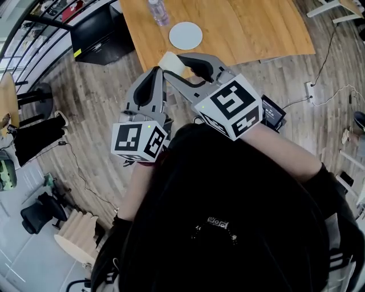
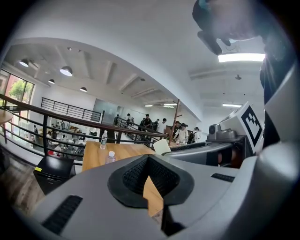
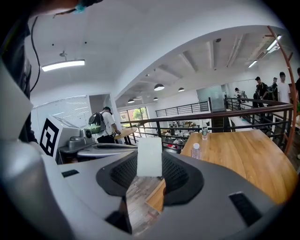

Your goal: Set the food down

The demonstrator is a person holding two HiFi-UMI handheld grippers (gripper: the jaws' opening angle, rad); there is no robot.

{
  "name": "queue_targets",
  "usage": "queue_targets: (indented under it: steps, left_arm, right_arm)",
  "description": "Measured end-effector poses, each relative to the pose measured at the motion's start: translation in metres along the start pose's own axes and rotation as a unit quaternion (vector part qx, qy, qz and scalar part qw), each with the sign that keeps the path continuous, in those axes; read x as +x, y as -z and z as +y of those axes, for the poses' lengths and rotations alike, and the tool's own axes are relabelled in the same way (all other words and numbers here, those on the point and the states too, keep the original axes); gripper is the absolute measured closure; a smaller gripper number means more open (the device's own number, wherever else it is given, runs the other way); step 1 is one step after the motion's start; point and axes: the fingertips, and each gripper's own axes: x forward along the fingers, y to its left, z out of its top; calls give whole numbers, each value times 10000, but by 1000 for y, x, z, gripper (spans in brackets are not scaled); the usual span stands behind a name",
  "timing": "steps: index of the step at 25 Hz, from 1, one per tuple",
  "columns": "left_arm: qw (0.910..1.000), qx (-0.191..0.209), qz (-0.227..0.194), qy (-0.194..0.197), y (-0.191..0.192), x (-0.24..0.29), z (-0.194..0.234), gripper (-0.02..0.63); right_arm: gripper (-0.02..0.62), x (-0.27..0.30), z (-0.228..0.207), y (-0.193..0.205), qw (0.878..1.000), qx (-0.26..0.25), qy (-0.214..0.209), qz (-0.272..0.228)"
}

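While the right gripper [image 1: 183, 64] pinches a pale flat slab of food [image 3: 150, 156] at its jaw tips, the slab stands upright between the pads. It is held over the floor, just short of the table [image 1: 256, 28] edge. Left gripper [image 2: 148, 161]: jaws together, nothing in them, parked beside the right one near the person's chest.

Step in hand, by judgement: carry the slab out over the table and lower it, likely onto the white plate [image 1: 185, 35], which sits bare close to the table's near edge.

To do it well:
- Reach forward past the edge first.
- Tilt so the slab's broad face goes down flat.
- Let it touch before parting the jaws.
- Back off straight so the pads don't drag it.
- Keep clear of the bottle [image 1: 159, 11] beyond the plate.
- Hold the left gripper out of the way.

Writing: none readable. Marker cubes carry black-and-white square patterns only. The bottle label and the small print on the person's black top are too small to read.
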Motion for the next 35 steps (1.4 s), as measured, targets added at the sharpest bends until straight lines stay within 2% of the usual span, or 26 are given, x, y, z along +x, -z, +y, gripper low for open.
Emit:
queue_targets:
  steps: [21, 27, 35]
  left_arm:
    - [9977, 31, 85, -677, -35, 124, 31, 602]
    - [9956, 46, 213, -907, -29, 132, 41, 602]
    - [9964, -42, 143, -832, -37, 126, 65, 601]
  right_arm:
    - [430, 46, -121, -42, 9977, 92, -663, -71]
    - [430, 58, -128, -36, 9954, 189, -943, -15]
    - [430, 80, -119, -46, 9962, 69, -865, 47]
